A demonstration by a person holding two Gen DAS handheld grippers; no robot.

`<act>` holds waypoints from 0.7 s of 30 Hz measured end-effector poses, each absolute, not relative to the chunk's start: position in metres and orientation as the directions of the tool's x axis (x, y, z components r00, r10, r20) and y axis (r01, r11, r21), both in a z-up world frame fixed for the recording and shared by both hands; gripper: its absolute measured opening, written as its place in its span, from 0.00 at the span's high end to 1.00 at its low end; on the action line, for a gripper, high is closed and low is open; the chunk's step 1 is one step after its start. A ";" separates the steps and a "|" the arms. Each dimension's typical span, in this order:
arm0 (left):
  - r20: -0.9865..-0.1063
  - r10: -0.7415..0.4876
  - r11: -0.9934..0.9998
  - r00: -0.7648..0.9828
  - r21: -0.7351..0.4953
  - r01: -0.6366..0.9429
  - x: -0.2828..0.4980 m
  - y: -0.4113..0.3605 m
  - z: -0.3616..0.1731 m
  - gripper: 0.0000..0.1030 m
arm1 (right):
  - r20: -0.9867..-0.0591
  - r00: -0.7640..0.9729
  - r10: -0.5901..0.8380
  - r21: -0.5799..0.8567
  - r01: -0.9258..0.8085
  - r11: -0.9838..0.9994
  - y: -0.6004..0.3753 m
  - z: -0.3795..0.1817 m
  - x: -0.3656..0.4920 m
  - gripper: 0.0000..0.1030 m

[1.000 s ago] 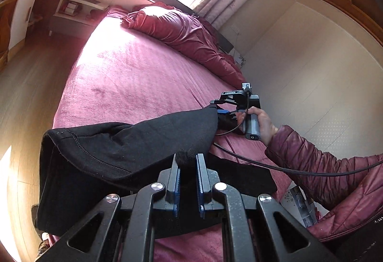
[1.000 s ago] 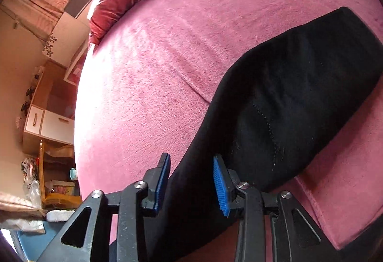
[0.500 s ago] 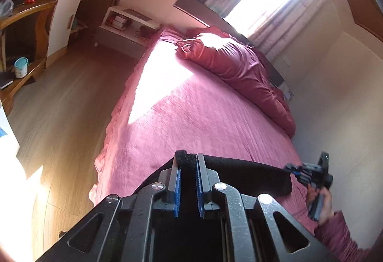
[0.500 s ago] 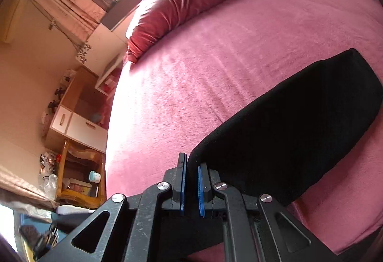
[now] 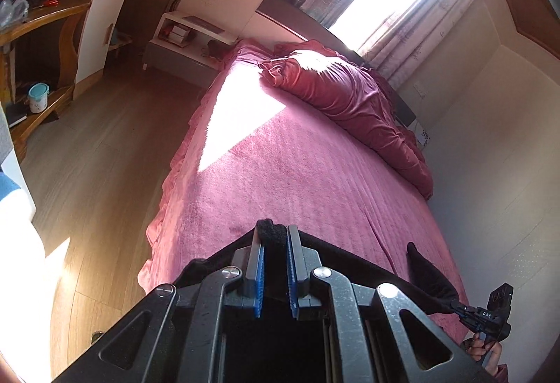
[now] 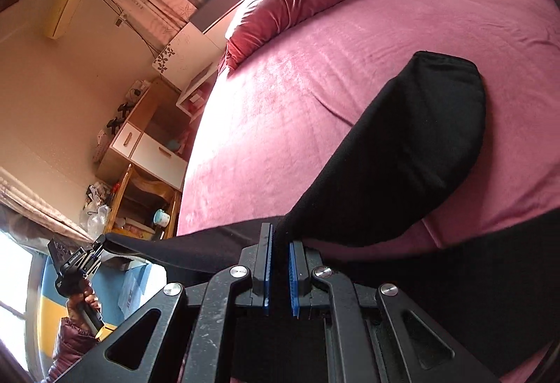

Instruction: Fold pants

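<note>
The black pants (image 6: 413,152) hang stretched between my two grippers over the pink bed (image 5: 315,173). One end of them still lies on the cover. My left gripper (image 5: 275,233) is shut on a bunched edge of the cloth, which pokes up between the blue pads. From there the taut pants (image 5: 427,274) run right to my right gripper (image 5: 456,305), held in a hand. In the right wrist view my right gripper (image 6: 280,236) is shut on the pants. A black strip runs left to my left gripper (image 6: 100,243), held by a hand in a maroon sleeve.
A bunched maroon quilt (image 5: 350,103) lies along the head of the bed under the bright window. A white nightstand (image 5: 189,36) and a wooden desk (image 5: 42,33) stand past the wood floor (image 5: 105,155) on the left. A pale wall (image 5: 490,173) runs close along the bed's right side.
My right gripper's jaws have shut on the pants. Both grippers have drawn apart and risen, so the cloth is now pulled into a taut band between them.
</note>
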State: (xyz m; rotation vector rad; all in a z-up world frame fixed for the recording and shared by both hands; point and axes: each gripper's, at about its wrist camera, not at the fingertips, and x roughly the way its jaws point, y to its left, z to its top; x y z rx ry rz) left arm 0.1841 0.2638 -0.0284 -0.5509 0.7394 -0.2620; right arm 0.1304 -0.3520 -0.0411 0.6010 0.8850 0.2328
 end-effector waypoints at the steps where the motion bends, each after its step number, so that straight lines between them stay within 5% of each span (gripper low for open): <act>1: -0.561 -0.417 0.820 0.715 -0.572 0.029 0.174 0.266 -0.032 0.90 | -0.664 0.617 0.423 0.568 0.048 0.822 -0.349 -0.044 0.121 0.92; 15: -0.696 -0.411 0.740 0.589 -0.632 -0.229 0.055 0.283 -0.155 0.88 | -0.829 0.418 0.371 0.457 0.124 0.881 -0.319 -0.150 0.066 0.93; 21: -0.679 -0.445 0.604 0.584 -0.709 -0.364 0.035 0.301 -0.173 0.66 | -0.848 0.389 0.360 0.443 0.148 0.884 -0.317 -0.176 0.073 0.93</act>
